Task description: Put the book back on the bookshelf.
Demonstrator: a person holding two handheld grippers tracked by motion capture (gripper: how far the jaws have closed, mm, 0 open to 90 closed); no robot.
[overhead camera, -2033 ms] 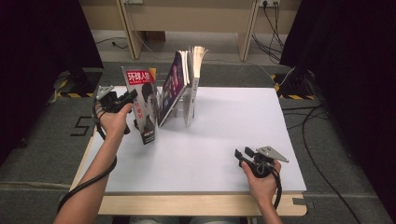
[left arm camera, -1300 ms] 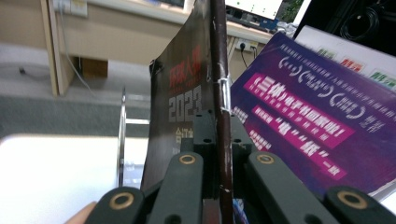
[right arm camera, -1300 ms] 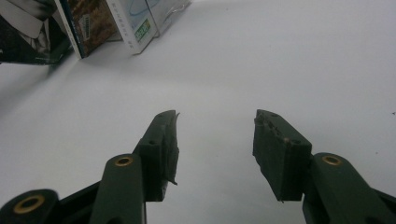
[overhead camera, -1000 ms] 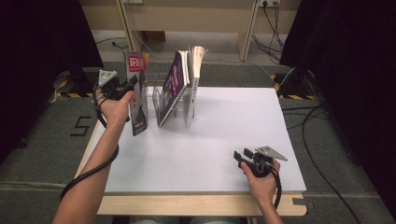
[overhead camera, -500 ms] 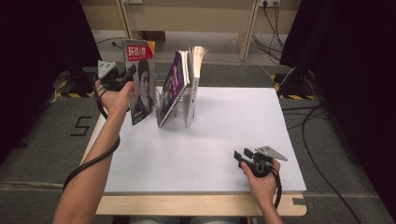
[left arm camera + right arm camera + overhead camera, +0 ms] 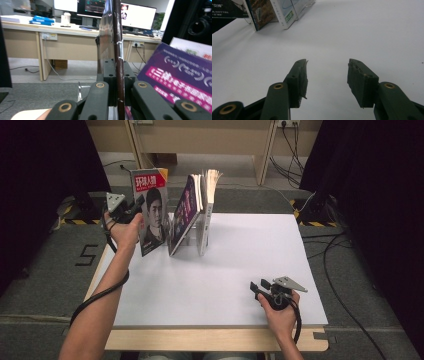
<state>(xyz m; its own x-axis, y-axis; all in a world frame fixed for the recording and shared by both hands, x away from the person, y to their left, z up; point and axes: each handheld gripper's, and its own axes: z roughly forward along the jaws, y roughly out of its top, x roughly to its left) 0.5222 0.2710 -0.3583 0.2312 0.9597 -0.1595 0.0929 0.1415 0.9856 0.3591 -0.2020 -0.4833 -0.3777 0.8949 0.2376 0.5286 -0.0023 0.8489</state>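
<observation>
High view: the left gripper (image 6: 136,206) clamps a portrait-cover magazine (image 6: 151,212) upright at the table's (image 6: 250,265) far left, just beside the leaning books (image 6: 192,212).

Left gripper view: jaws pinch the magazine's edge (image 6: 118,57).

Right gripper view: the right gripper (image 6: 327,75) gapes empty above the table.

I count one magazine (image 6: 151,210) clamped in my left gripper (image 6: 131,206), upper left of the high view. Right of it, at upper centre, stands one clear rack (image 6: 200,232) with one purple-covered magazine (image 6: 183,212) leaning in it and about two more books (image 6: 209,185) behind. Two grippers in all; my right gripper (image 6: 260,287) sits lower right, on one white table (image 6: 240,265).
</observation>
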